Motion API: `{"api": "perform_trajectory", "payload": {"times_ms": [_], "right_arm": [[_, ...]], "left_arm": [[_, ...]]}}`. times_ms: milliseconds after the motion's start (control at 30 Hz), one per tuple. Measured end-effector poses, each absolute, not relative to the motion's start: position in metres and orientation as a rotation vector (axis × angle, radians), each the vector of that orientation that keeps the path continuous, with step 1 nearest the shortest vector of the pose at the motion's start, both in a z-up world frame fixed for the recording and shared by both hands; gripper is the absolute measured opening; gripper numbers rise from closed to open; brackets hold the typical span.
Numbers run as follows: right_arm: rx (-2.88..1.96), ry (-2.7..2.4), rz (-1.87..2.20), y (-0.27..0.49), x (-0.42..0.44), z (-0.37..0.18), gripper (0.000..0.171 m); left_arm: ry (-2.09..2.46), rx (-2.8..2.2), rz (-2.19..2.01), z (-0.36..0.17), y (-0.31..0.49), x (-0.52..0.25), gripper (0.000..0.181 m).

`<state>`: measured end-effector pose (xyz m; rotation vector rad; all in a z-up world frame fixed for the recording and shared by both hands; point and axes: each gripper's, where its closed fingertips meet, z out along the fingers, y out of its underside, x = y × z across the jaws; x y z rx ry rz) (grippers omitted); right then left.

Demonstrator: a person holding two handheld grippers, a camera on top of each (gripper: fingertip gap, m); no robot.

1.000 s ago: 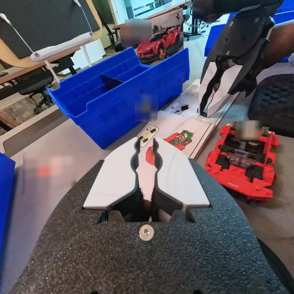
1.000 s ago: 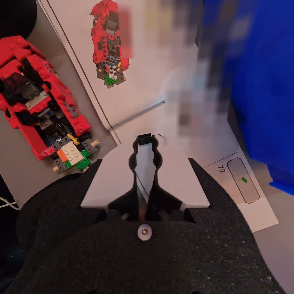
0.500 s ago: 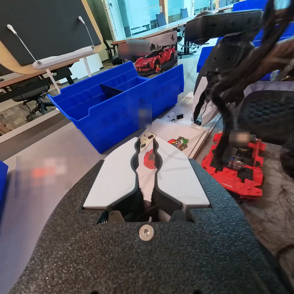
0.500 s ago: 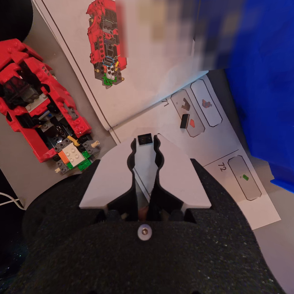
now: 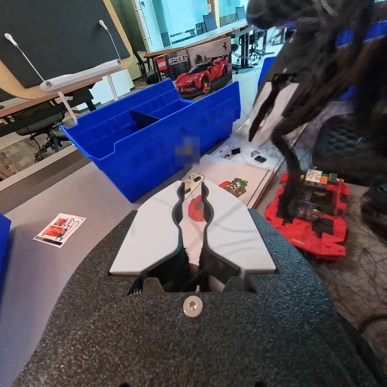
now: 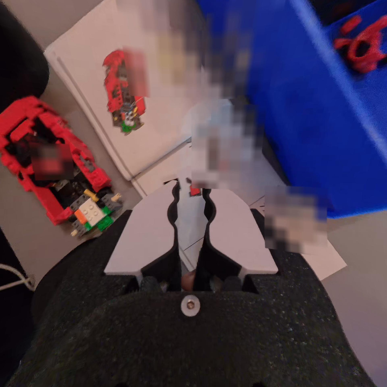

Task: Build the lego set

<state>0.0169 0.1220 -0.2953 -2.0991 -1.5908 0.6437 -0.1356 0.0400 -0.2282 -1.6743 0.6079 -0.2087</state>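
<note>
Table [image 5: 79, 194] is carrying a half-built red car [image 5: 307, 217], and everything here is placed against that car. It is sitting flat on the grey top, its cabin open and dark, with a small cluster of white, orange and green bricks [image 5: 314, 177] showing at the end farthest from the left gripper. Just beside the car, on the bin side, an open manual [image 5: 234, 173] is lying with a printed picture of the model facing up. Two loose black bricks [image 5: 260, 159] are resting on the manual's far page, beyond the car. Past the manual, farther from the car, a blue bin [image 5: 159, 136] with a dark divider is standing, and the set's box [image 5: 194, 69] is standing upright behind it. A small sticker sheet [image 5: 59, 230] is lying well apart from the car, on the other side of the left gripper.

The left gripper [image 5: 192, 186] is hovering over the near edge of the manual, just beside the car, its fingers parted by a narrow gap and grasping nothing. The right gripper [image 6: 189, 186] is hanging above the manual's far page, with the car's brick-cluster end [image 6: 92, 215] near its side; its fingers are standing apart with nothing between them. From the left wrist view it [image 5: 254, 136] is appearing blurred, raised clear of the page beyond the car.
</note>
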Motion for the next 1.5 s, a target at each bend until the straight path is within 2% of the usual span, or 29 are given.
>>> {"api": "perform_trajectory", "payload": {"times_ms": [167, 500, 700, 800, 1033, 1500], "right_arm": [[-2.162, -1.423, 0.712, 0.147, 0.007, -0.300, 0.010], [-2.109, -1.624, 0.692, 0.142, -0.001, -0.312, 0.005], [-1.395, -2.090, 0.806, 0.096, 0.002, -0.271, 0.004], [-1.199, -2.195, 0.795, 0.087, 0.004, -0.257, 0.004], [-1.111, -2.644, 0.139, 0.129, 0.028, -0.305, 0.004], [-1.175, -2.586, 0.408, 0.090, 0.027, -0.309, 0.004]], "left_arm": [[0.611, -1.672, -0.210, -0.228, 0.040, -0.135, 0.015], [0.613, -1.672, -0.221, -0.228, 0.039, -0.135, 0.015], [0.616, -1.673, -0.219, -0.229, 0.039, -0.135, 0.014], [0.623, -1.675, -0.211, -0.230, 0.039, -0.134, 0.014], [0.641, -1.670, -0.193, -0.231, 0.038, -0.132, 0.013], [0.679, -1.679, -0.174, -0.234, 0.038, -0.129, 0.013]]}}
